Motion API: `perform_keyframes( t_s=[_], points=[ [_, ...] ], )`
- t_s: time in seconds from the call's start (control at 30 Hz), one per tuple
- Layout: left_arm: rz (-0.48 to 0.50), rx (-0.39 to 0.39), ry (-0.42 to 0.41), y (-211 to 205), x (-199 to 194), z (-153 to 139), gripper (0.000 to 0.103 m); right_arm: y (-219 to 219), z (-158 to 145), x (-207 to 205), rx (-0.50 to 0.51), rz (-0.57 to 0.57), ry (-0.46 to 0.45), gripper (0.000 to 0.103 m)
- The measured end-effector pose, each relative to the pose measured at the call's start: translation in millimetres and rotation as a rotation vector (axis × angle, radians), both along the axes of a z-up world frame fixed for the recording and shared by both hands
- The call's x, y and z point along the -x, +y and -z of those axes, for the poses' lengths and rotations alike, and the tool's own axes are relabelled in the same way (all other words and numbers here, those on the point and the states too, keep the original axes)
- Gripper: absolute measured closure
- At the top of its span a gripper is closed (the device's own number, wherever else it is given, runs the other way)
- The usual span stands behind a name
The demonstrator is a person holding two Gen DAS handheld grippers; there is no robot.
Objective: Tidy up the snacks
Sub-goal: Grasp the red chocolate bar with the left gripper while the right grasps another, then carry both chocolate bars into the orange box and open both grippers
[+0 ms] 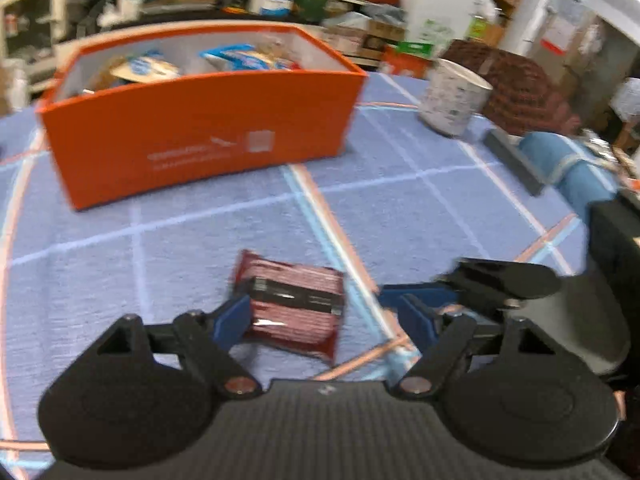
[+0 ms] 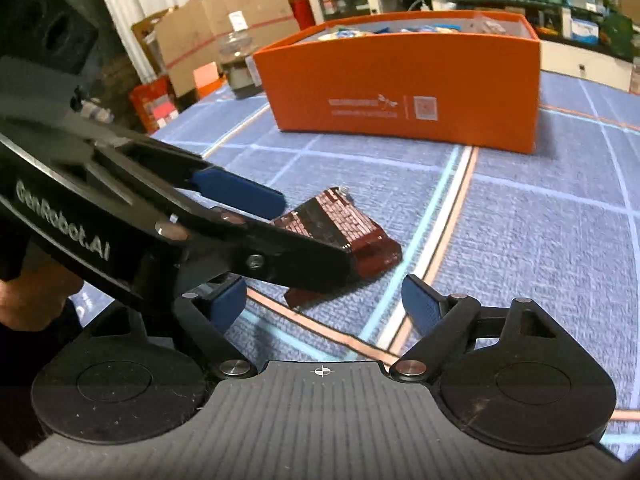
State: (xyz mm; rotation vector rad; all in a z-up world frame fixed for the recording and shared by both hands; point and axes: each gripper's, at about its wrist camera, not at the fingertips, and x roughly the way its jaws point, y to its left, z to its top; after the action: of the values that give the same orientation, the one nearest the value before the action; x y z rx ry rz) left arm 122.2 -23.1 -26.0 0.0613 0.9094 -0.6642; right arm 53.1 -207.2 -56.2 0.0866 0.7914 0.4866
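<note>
Maroon packet lies on the table between the spread left tool, awaiting pickup for the orange box; right tool gapes empty.

Hidden and unreadable parts, both wrist views.
My left tool covers the near corner of the red snack packet; the white print on the orange box is blurred beyond reading, and the packets inside show only their tops.

"GenRobot.AI" stands in white on the left tool's black arm. The orange box carries white print too blurred to read.
</note>
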Motion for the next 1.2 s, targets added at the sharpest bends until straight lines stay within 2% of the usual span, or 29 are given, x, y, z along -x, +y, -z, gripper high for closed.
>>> perform_keyframes(
  t_s=[0.1, 0.2, 0.27, 0.37, 0.4, 0.5, 0.57, 0.8, 0.9, 0.97, 1.03, 1.07, 1.1, 1.13, 1.2],
  points=[
    [-0.056, -0.043, -0.037, 5.9, -9.7, -3.9, 0.023, -3.0, -1.9, 4.1, 0.006, 0.025, -0.012, 0.026],
    [-0.044, -0.071, 0.015, 4.4, -33.9, 4.8, 0.024, 1.7, -2.1, 4.0, -0.013, 0.062, 0.001, 0.026],
    [-0.052, -0.072, 0.071, 3.1, -48.3, 14.2, 0.031, 13.8, -2.6, 4.6, 0.052, 0.052, -0.029, 0.027],
    [-0.045, -0.045, 0.107, 6.1, -51.3, 22.0, 0.031, 20.7, 2.8, -1.3, 0.182, 0.085, -0.057, 0.027],
    [-0.043, -0.03, 0.114, 7.1, -49.2, 22.8, 0.031, 17.5, 4.6, -4.1, 0.186, 0.1, -0.052, 0.027],
    [-0.031, 0.01, 0.137, 8.0, -39.6, 23.9, 0.031, 2.8, 4.4, -8.5, 0.162, 0.143, -0.048, 0.027],
    [-0.037, 0.0, 0.115, 5.2, -34.4, 23.7, 0.031, -4.5, 2.1, -9.6, 0.156, 0.162, -0.047, 0.027],
    [-0.131, 0.059, 0.125, 18.6, -34.9, 14.6, 0.031, -4.0, -1.5, -8.9, 0.05, 0.093, -0.055, 0.026],
    [-0.144, 0.046, 0.136, 18.9, -42.7, 16.8, 0.031, 5.5, 1.6, -18.6, 0.039, 0.08, -0.047, 0.028],
    [-0.13, 0.056, 0.147, 18.6, -44.8, 20.7, 0.031, 11.9, 4.6, -25.7, 0.037, 0.079, -0.044, 0.033],
    [-0.116, 0.059, 0.161, 17.0, -43.4, 27.8, 0.032, 16.2, 8.2, -30.2, 0.041, 0.068, -0.044, 0.043],
    [-0.108, 0.052, 0.133, 15.5, -38.2, 26.8, 0.045, 19.9, 8.9, -29.6, 0.065, 0.063, -0.059, 0.047],
    [-0.098, 0.056, 0.128, 15.5, -34.6, 25.3, 0.059, 23.8, 8.8, -28.1, 0.086, 0.051, -0.069, 0.063],
    [-0.094, 0.075, 0.147, 16.3, -32.5, 24.3, 0.06, 25.8, 8.2, -26.2, 0.085, 0.036, -0.067, 0.076],
    [-0.109, 0.093, 0.157, 18.7, -27.7, 20.7, 0.063, 26.6, 6.2, -20.7, 0.08, 0.031, -0.072, 0.08]
  ],
)
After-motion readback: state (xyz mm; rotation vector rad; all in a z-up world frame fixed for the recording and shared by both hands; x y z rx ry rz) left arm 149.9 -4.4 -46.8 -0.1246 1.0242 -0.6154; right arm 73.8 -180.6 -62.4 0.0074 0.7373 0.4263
